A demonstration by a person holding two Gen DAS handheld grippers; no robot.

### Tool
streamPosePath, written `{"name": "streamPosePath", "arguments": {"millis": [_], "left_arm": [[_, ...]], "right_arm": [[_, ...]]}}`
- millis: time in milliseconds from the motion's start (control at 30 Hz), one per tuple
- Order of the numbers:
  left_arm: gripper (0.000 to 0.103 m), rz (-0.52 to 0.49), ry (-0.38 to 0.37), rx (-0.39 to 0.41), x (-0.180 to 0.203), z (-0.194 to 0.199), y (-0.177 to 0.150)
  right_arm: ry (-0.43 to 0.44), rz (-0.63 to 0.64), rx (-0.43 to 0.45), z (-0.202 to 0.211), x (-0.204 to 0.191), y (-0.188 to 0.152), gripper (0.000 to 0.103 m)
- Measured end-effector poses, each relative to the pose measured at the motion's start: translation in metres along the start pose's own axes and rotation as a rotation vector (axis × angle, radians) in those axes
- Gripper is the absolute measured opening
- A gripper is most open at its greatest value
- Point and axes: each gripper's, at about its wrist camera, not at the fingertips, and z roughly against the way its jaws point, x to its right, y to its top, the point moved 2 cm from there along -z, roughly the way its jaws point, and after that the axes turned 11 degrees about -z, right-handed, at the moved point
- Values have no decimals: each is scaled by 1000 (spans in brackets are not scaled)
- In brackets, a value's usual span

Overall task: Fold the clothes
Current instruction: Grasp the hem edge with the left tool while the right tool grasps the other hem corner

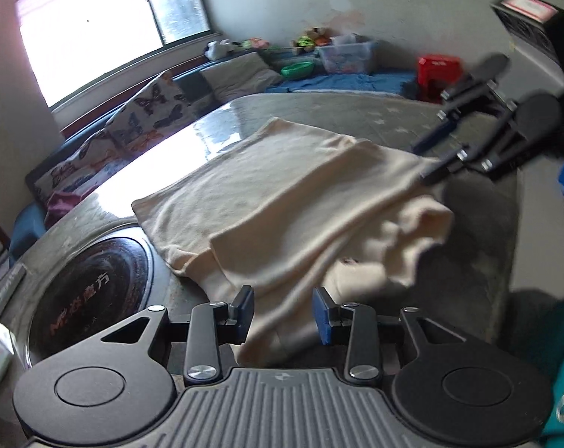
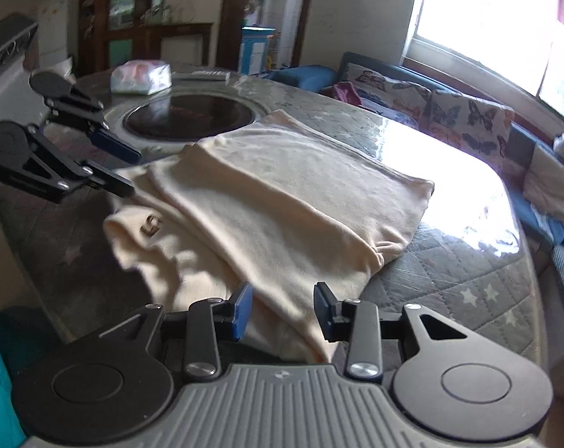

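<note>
A cream garment (image 1: 282, 194) lies partly folded on a grey quilted table (image 1: 356, 112); it also shows in the right wrist view (image 2: 282, 201). One side is folded over the body, and a bunched collar end (image 2: 140, 231) hangs near the table's near edge. My left gripper (image 1: 284, 313) is open, its pads either side of the garment's near corner. My right gripper (image 2: 282, 310) is open over the opposite corner. Each gripper appears in the other's view, the right one (image 1: 427, 160) and the left one (image 2: 127, 170), both open at the cloth's edge.
A round black hotplate (image 1: 91, 291) is set into the table beside the garment. A tissue pack (image 2: 140, 76) lies beyond it. A butterfly-print sofa (image 2: 450, 115) runs under the window. A red box (image 1: 438, 71) and toy bins stand by the far wall.
</note>
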Motion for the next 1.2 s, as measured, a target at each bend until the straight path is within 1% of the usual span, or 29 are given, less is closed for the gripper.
{"name": "streamPosePath", "arguments": {"millis": [33,133,267,367,400,433,467,500,567,667,733,800,867,933,967,1000,1033,1100,1167,1200], "left_arm": [[42,-30,-4,2,6,3,-2],[43,-98,-8,22,23,3,-4],[43,-152,-12,50,40,-5,-1],[43,-173,-18,78,48,-13,2],[41,-175,-16,87,50,-16,3],[31,-164,-16,88,48,-18,4],[17,-152,-16,89,46,-21,5],[13,-118,-17,92,40,-22,7],[10,-49,-22,103,27,-22,11],[9,11,-12,140,9,-20,22],[9,35,-28,159,-2,-22,28],[9,49,-30,157,-8,-27,31],[9,62,-32,154,-13,-32,34],[10,64,-43,156,-13,-33,32],[13,59,-42,150,-12,-32,30],[13,54,-41,143,-11,-31,28],[14,47,-45,141,-10,-30,24],[24,31,-33,133,-7,-25,17],[44,14,-9,125,-3,-20,11],[46,6,4,122,-2,-18,8]], "right_arm": [[0,17,-2,3,-2,-1,43],[5,71,-12,10,-8,-7,51],[14,154,-21,15,-21,-16,51],[20,208,-10,15,-30,-20,56],[26,216,-9,14,-31,-21,57],[30,228,-7,13,-33,-22,57],[32,242,-3,12,-35,-24,57],[33,252,-1,11,-36,-25,59],[37,272,7,9,-39,-26,59],[51,281,31,4,-40,-24,60],[48,263,47,-2,-37,-19,60],[49,223,67,-10,-31,-12,58],[69,176,58,-18,-25,-6,49],[95,99,36,-26,-15,1,33],[108,55,24,-29,-10,5,30],[121,12,12,-33,-5,9,22],[138,-31,3,-35,0,13,17],[170,-109,-8,-35,10,22,14],[188,-161,-14,-36,17,29,12],[196,-187,-17,-36,21,33,11]]}}
